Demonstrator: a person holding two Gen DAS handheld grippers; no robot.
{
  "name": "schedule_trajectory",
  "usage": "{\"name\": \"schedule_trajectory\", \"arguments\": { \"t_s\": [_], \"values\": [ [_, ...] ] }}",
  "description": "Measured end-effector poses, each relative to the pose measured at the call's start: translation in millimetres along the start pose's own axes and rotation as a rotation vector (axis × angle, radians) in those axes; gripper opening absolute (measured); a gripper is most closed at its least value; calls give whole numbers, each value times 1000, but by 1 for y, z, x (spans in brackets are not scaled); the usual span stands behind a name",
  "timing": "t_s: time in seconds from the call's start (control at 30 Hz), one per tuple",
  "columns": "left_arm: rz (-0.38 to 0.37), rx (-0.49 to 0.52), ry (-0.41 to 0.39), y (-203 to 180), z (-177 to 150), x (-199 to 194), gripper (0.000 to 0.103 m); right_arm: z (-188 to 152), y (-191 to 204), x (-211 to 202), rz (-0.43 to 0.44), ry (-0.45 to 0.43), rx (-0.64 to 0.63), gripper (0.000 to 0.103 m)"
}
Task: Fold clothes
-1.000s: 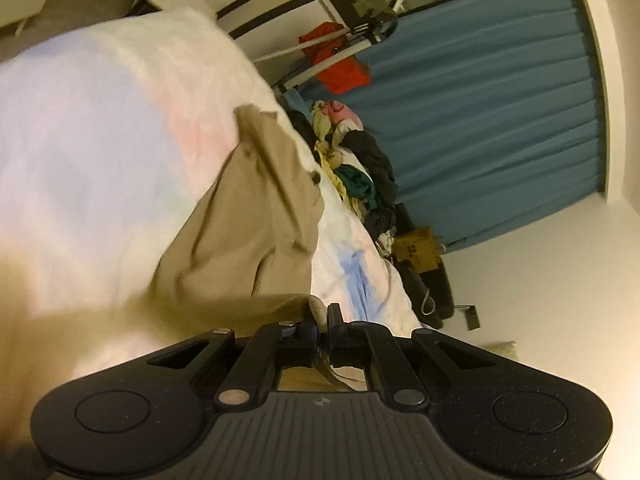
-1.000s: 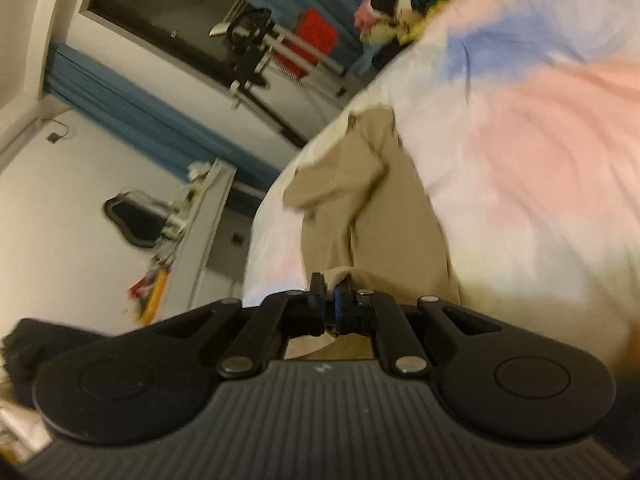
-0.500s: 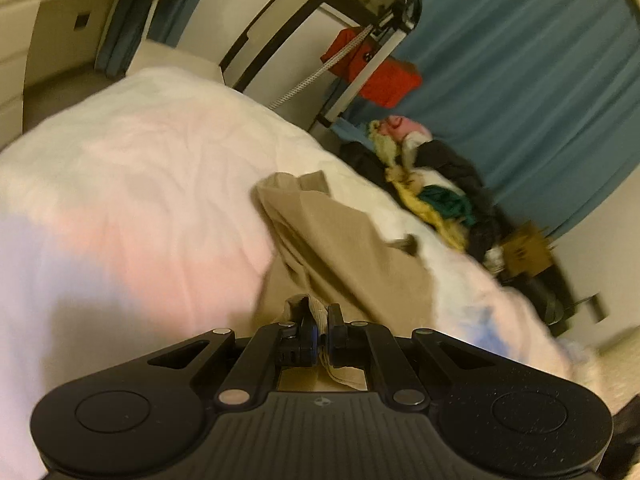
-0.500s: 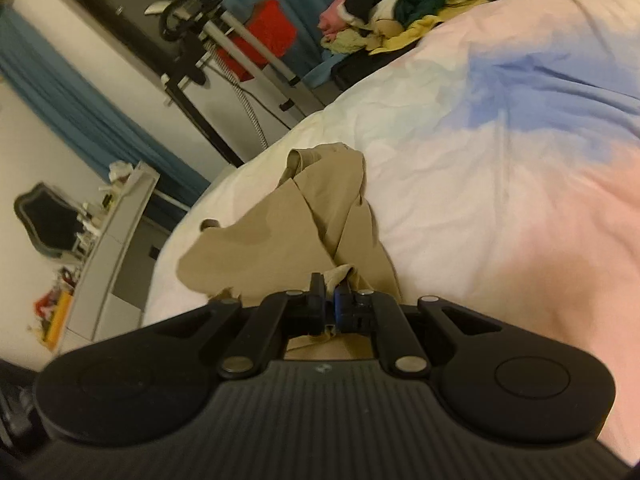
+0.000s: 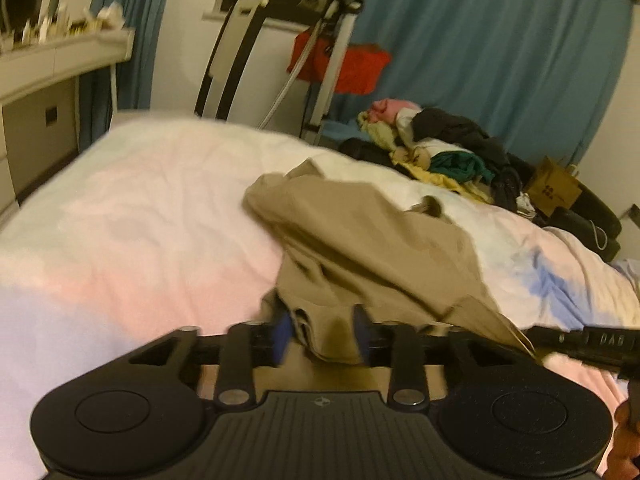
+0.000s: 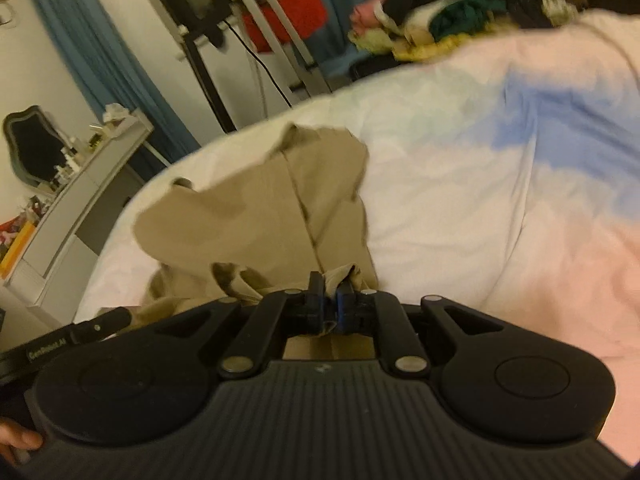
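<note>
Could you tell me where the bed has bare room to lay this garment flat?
Bare duvet lies left of the tan garment, toward the desk. More spreads on its other side. The clothes pile crowds the far edge.

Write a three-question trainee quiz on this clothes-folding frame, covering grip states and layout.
1. True or false: the right gripper is shut on the tan garment.
2. The left gripper is: A open, B shut, C out of view?
3. What lies at the bed's far end, before the blue curtain?

Key: 1 true. 2 A, with cloth between its jaws. 3 A pile of mixed clothes.
</note>
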State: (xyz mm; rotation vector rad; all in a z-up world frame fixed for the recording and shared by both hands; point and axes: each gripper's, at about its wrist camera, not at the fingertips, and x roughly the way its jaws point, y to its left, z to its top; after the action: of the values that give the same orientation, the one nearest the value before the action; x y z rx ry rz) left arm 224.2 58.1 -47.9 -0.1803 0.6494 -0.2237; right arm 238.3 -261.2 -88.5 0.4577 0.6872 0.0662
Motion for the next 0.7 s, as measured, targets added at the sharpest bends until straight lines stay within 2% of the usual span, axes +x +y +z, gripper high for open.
{"name": "schedule_trajectory", "arguments": {
  "t_s": [0.03,0.07,0.1,0.13,0.23,0.3,0.53,0.7],
  "values": [
    [5,14,-16,-5,-1,-12,62,0,4,-11,-2,-21,-19,23],
    [11,29,-31,-10,-2,-24,77,0,8,-25,2,-60,-32,34],
    [16,43,-47,-15,-3,-36,89,-1,12,-40,6,-101,-45,64],
    [21,58,-63,-21,-4,-48,92,-4,15,-56,15,-147,-52,90],
    [36,98,-110,-36,-7,-85,99,-10,28,-100,23,-254,-104,92],
    [36,106,-144,-43,-13,-111,103,-17,37,-125,39,-281,-141,92],
    [13,102,-207,-56,-50,-176,103,-55,50,-177,78,-310,-205,92],
    [36,101,-226,-50,-67,-182,103,-81,40,-179,69,-285,-154,92]
  ]
}}
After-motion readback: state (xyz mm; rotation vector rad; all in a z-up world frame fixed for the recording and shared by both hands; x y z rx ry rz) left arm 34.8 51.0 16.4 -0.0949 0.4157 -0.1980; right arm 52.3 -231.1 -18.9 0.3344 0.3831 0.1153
